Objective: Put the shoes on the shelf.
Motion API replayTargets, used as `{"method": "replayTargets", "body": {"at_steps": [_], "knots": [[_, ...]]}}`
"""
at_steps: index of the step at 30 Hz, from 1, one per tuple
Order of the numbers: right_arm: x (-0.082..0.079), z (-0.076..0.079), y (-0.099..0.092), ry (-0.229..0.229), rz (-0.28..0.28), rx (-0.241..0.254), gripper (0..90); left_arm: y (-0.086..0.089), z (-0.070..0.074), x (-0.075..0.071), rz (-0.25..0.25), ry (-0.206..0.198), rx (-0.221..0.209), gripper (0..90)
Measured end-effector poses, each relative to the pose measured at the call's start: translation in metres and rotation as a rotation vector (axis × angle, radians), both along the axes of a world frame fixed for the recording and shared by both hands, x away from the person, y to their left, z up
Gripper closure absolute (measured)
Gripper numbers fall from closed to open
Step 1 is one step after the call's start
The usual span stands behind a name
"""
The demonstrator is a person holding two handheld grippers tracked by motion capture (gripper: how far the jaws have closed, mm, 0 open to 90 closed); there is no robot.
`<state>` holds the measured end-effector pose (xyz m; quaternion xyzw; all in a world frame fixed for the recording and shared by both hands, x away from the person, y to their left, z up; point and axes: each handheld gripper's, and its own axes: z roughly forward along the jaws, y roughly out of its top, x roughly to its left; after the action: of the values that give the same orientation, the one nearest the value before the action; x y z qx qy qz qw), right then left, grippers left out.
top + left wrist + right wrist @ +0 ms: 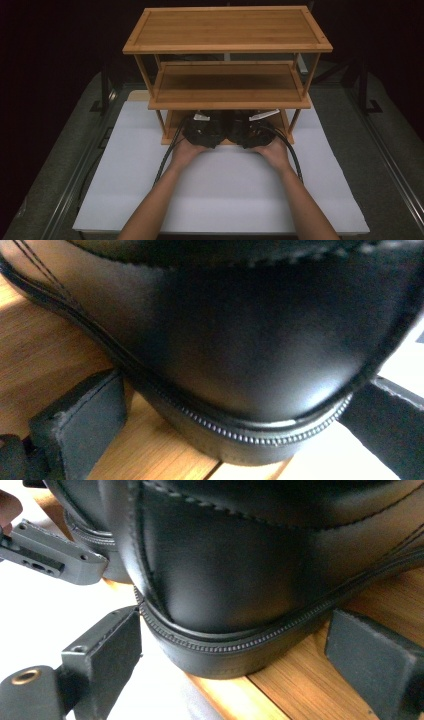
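A dark room, a white mat (220, 190), a bamboo rack (227, 30). On its bottom shelf (30, 365) two shoes are straddled, unpinched: left gripper (225, 430) at one shoe (240, 340), right gripper (235, 655) at the other (225, 570). If closed carelessly, glossy heels could be squeezed out.

From above the person's side, the high view looks forward and down over the bamboo rack (227, 75), hands at six o'clock. Each gripper view sits almost against a black shoe heel (240, 350) (220, 580); all share the rack's bottom shelf (310, 685).
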<state>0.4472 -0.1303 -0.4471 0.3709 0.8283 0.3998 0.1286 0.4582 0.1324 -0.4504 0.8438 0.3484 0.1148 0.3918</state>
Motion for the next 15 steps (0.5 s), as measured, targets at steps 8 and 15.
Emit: {"method": "replayTargets", "body": {"at_steps": [8, 15], "knots": [[-0.025, 0.007, -0.018, 0.003, -0.004, 0.046, 13.0, 0.022, 0.017, -0.022, -0.002, -0.018, -0.021, 0.0], [-0.060, 0.015, -0.037, -0.019, -0.023, 0.036, 9.2, 0.051, 0.032, -0.057, -0.048, -0.028, 0.013, 0.0]]}}
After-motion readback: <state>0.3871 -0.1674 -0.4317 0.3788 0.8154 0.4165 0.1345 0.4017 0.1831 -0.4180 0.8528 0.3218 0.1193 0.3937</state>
